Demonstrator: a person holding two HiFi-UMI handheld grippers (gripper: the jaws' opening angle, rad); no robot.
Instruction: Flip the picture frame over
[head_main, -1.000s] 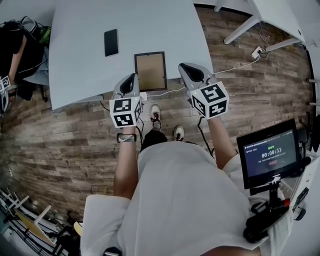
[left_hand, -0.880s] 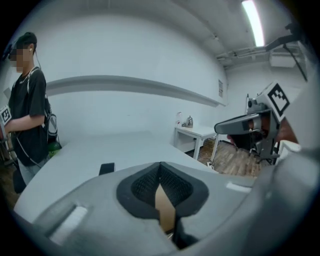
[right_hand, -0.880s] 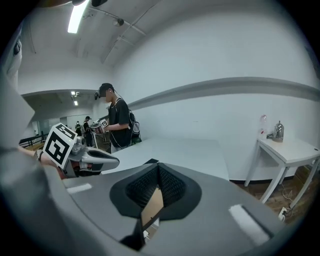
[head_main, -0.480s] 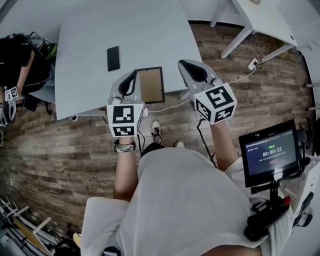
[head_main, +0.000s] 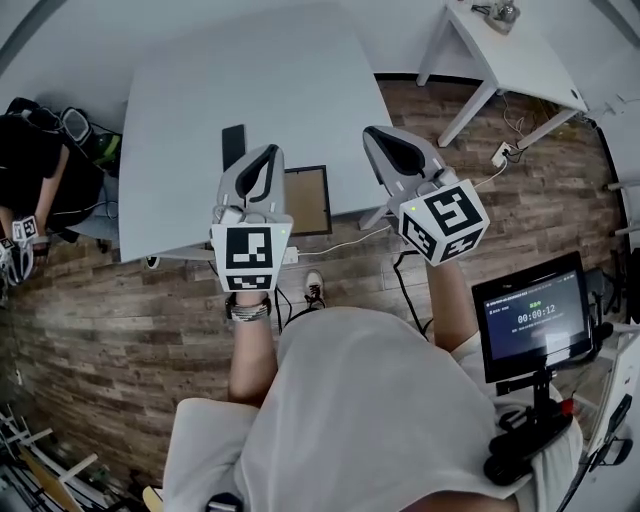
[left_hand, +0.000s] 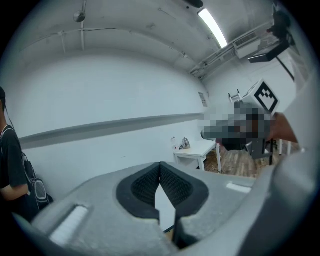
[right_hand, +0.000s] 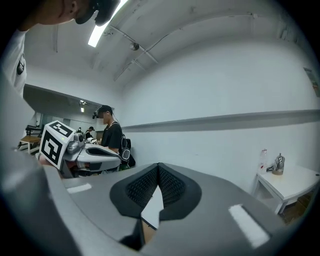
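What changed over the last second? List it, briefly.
The left gripper and the right gripper both rose toward the head camera, their jaws shut with nothing between them. The picture frame still lies flat near the grey table's edge, with the phone beside it; neither was touched.

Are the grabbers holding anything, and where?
Nothing is held. The left hand-held gripper and the right hand-held gripper are shut and empty; the picture frame lies on the table.
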